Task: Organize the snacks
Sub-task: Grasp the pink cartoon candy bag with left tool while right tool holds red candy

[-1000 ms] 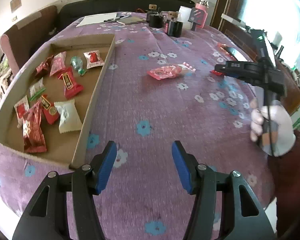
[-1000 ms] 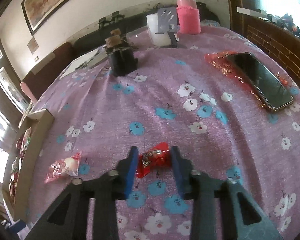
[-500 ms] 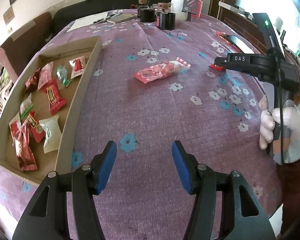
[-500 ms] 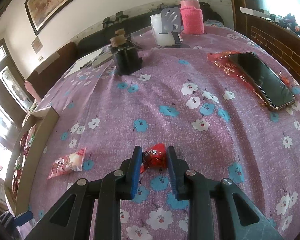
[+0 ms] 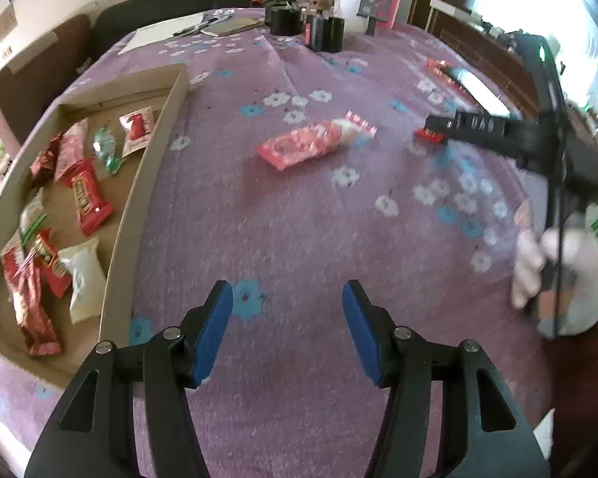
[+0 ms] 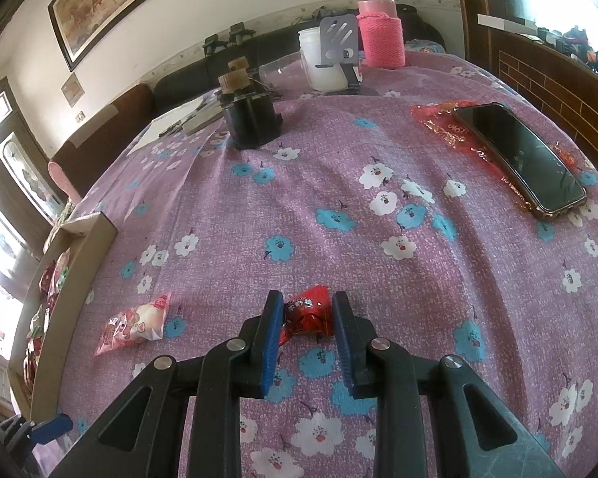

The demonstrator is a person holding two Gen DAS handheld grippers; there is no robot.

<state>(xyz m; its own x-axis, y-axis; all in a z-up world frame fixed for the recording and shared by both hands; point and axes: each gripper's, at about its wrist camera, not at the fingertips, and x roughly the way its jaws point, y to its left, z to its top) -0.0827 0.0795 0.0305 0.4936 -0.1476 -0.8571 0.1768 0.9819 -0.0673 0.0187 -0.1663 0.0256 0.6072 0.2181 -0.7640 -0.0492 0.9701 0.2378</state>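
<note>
My right gripper [image 6: 307,302] is shut on a small red candy [image 6: 307,315] just over the purple flowered tablecloth; the left wrist view shows that gripper [image 5: 428,129] at the right, held by a white-gloved hand [image 5: 558,279]. A pink snack packet [image 5: 303,145] lies mid-table, to the left of the candy [image 6: 133,324]. My left gripper [image 5: 287,298] hangs open over bare cloth with nothing between its blue pads. A shallow cardboard tray [image 5: 139,207] at the left holds several wrapped snacks, red, white and green.
A phone [image 6: 518,155] lies on a red wrapper [image 6: 438,119] at the right. At the far side stand black jars [image 6: 251,119], a white cup [image 6: 319,59], a pink-sleeved bottle [image 6: 378,36] and papers [image 5: 159,32]. The tray's wall [image 6: 71,279] rises at the left.
The right jaws closed in on the red candy and now pinch it. My left gripper drifted away from the tray toward the table's middle, still open.
</note>
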